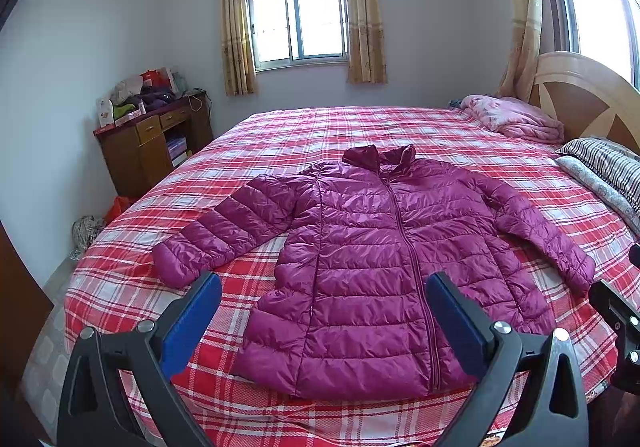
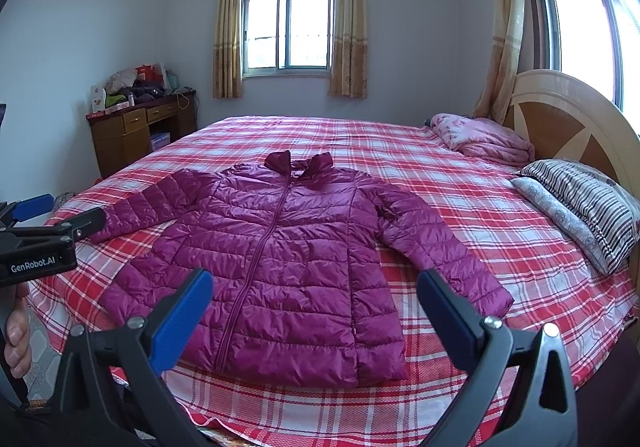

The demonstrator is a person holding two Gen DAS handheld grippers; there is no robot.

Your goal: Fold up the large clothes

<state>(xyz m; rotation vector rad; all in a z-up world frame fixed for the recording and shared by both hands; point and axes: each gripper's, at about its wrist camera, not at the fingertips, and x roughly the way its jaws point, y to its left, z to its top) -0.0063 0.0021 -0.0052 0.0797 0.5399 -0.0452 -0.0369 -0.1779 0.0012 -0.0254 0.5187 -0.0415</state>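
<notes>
A quilted magenta puffer jacket (image 1: 384, 247) lies flat, zipped, sleeves spread, on the red plaid bed (image 1: 400, 127). Both the left gripper (image 1: 324, 287) and right gripper (image 2: 316, 283) hover with fingers wide apart (holding nothing).

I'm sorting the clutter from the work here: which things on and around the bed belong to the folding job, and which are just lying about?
Belongs to the job:
- purple puffer jacket, spread flat, zipped
- left gripper, jaws open
- right gripper, jaws open
- plaid bedspread, the work surface

Just lying about:
- pink blanket
- striped pillow
- wooden desk with its clutter
</notes>
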